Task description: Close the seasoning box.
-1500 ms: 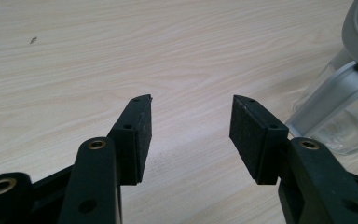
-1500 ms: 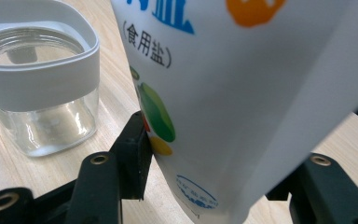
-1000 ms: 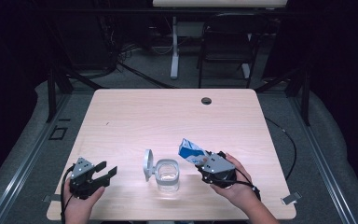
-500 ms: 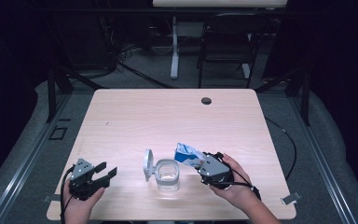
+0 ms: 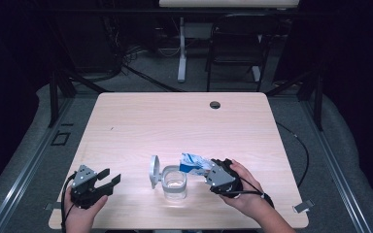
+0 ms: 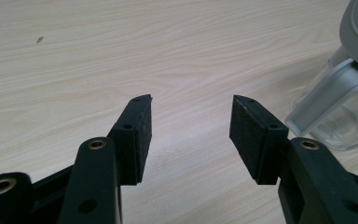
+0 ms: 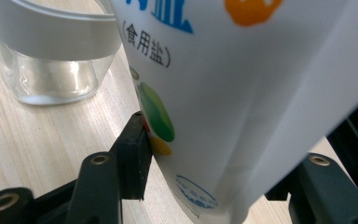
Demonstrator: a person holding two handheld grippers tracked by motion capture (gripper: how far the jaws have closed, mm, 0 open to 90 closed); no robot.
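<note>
A clear jar with a grey rim stands near the table's front edge, its grey hinged lid swung open to its left. My right gripper is shut on a white and blue salt bag, which leans toward the jar's mouth. In the right gripper view the bag sits between the jaws of the right gripper, right beside the jar. My left gripper rests open at the front left, nothing between its pads, with the jar off to its right.
The light wooden table has a dark cable hole near its far edge. A chair and desk legs stand behind the table in the dark. A cable trails off the table's right side.
The bag in the right gripper has tipped a little lower toward the jar. Both hands have stayed in place.
</note>
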